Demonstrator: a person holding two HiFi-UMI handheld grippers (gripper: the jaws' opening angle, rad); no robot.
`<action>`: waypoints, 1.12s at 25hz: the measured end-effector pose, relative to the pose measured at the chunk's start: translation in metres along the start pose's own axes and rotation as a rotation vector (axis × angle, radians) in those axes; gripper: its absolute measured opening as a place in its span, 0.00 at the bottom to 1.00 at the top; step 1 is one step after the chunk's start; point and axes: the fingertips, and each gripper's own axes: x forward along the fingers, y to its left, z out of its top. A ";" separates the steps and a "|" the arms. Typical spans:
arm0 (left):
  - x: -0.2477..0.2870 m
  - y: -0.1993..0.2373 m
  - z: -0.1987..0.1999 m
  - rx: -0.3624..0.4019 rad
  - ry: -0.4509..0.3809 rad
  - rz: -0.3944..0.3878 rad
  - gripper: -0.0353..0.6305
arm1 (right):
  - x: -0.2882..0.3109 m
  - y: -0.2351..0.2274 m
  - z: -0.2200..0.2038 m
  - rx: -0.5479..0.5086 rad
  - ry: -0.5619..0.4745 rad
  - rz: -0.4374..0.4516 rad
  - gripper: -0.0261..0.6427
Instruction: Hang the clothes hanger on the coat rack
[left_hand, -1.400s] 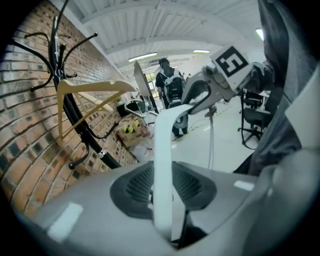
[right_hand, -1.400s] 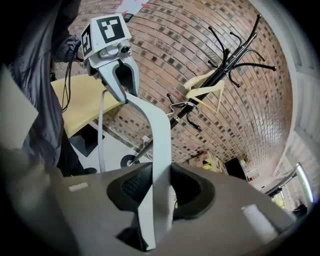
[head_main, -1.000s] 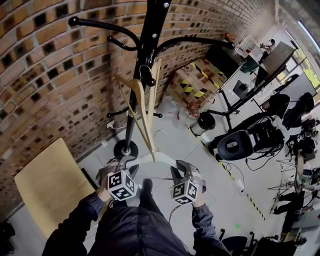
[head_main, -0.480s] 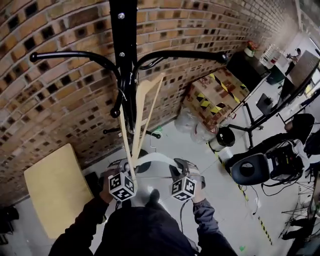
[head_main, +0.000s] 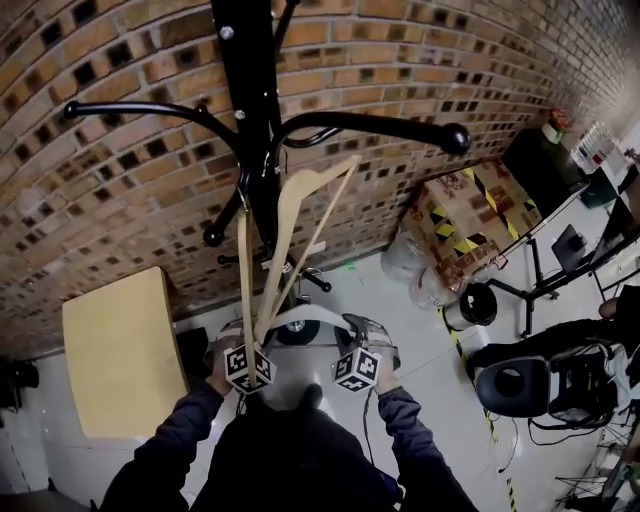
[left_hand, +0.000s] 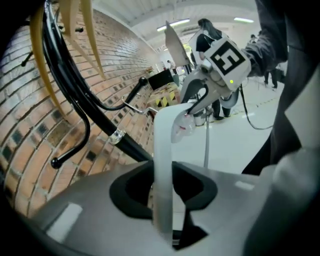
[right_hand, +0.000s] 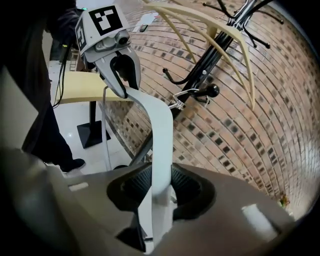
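Because the left gripper (left_hand: 162, 195) has just eased its jaws wider round one end of the white hanger (right_hand: 160, 130), while the right gripper (right_hand: 161, 192) pinches the other, that end could slip. Above the fingers, the wooden hanger (head_main: 288, 205) on the coat rack (head_main: 243, 80) might snag it.

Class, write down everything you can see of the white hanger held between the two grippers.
The white hanger is a broad, flat band, plastic by its look, bowed into an arch. One end stands between the left gripper's tongs, whose jaws have just opened slightly but press on it; the other is clamped in the right gripper's tongs. It is held in the air, low before the black coat rack, apart from it.
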 end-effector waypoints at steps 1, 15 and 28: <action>0.005 -0.002 -0.006 -0.016 0.006 0.004 0.24 | 0.008 0.002 0.000 -0.017 -0.005 0.010 0.22; 0.016 0.013 -0.013 -0.123 0.057 0.200 0.20 | 0.067 -0.029 -0.011 0.003 0.029 -0.064 0.27; -0.027 -0.005 0.007 -0.361 -0.168 0.091 0.17 | -0.064 -0.029 0.026 0.428 -0.226 -0.190 0.20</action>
